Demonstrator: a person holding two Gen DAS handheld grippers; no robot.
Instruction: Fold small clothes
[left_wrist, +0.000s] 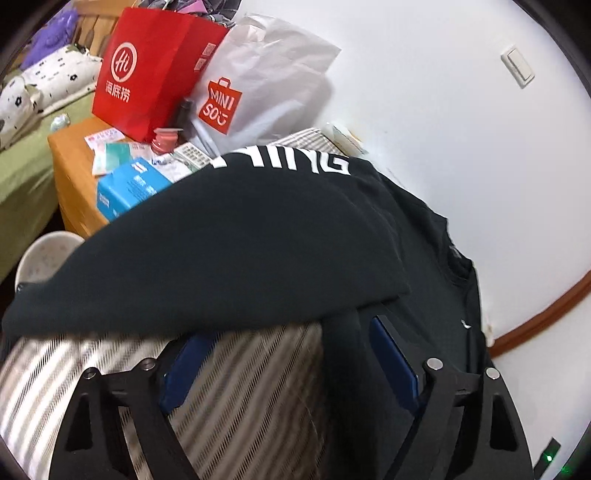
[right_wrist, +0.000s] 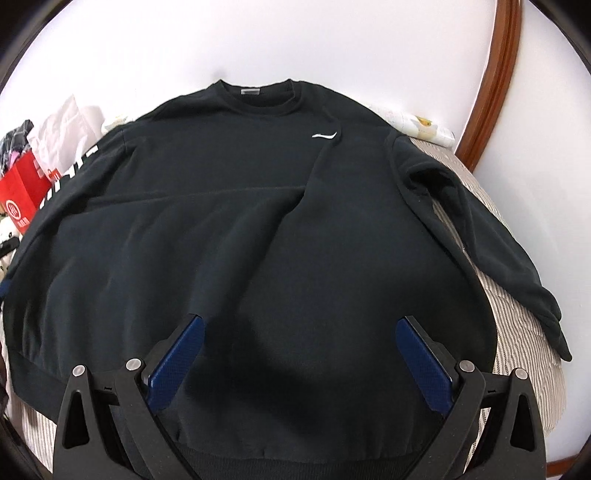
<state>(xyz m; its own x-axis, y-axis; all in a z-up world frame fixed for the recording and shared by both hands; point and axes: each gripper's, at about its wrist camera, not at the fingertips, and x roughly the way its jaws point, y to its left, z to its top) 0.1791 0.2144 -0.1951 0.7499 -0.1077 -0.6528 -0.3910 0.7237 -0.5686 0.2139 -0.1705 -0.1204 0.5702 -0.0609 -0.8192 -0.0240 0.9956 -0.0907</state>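
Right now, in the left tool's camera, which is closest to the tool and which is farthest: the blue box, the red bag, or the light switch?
From the left tool:
1. Blue box, on the wooden table, up and to the left.
2. Red bag, standing behind the box, farther left.
3. Light switch, on the wall, upper right; placing it last is my best judgement.

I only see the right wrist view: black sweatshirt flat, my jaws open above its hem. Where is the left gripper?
Observer: The left gripper is at the edge of the lettered sleeve, jaws open, nothing clamped.
Operator: Is that sleeve folded in?
Observer: Not that I can see. It lies out sideways over the striped bedding.
Operator: Anything beyond it?
Observer: A blue box sits on a wooden nightstand just past the sleeve.
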